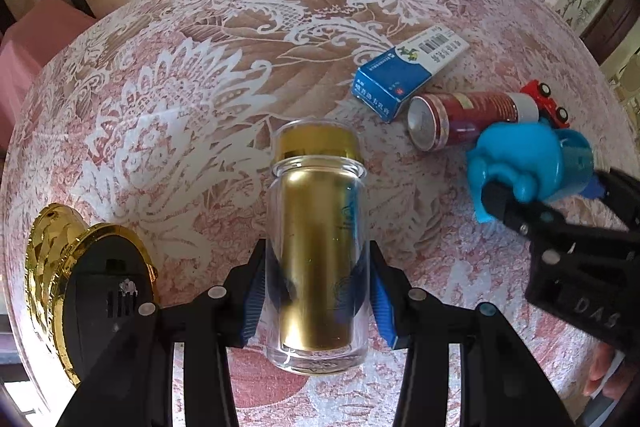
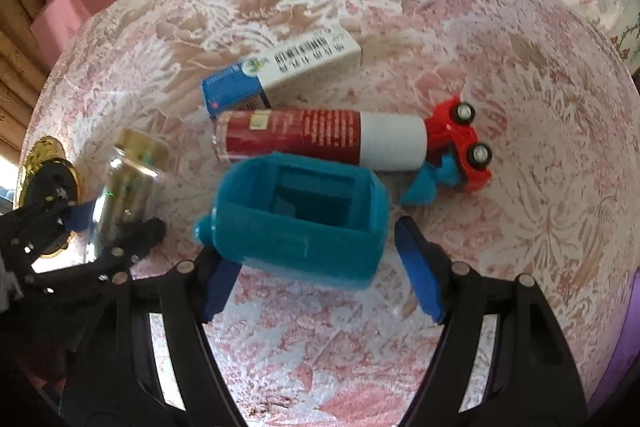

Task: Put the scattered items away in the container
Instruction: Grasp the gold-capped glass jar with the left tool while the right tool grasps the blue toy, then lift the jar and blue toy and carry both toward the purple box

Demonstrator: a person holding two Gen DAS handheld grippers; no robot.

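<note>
Left wrist view: left gripper (image 1: 318,291), jaws clamped on the clear-walled gold jar with gold cap (image 1: 316,227); blue pads press both its sides. The jar lies lengthwise between the fingers, cap pointing away, over the pink lace-patterned tablecloth (image 1: 200,67). Likely gripped at mid-body for balance. A gold ornament with a black base (image 1: 80,291) sits at lower left. Further off lie a blue-and-white cardboard box (image 1: 404,73), a dark red cylindrical can with a white cap (image 1: 468,115) and a red toy car (image 1: 546,103), close together. The right gripper (image 1: 540,199) reaches in around a teal plastic container (image 1: 532,163).

Right wrist view: the teal plastic container is tipped with its open mouth toward the camera; nothing visible inside. The left pad touches its side, the right pad stands clear, so the jaws are apart, not yet gripping. Box, can and car lie just behind it, not yet put away. A small teal piece (image 2: 424,187) rests by the car; identity unclear.
</note>
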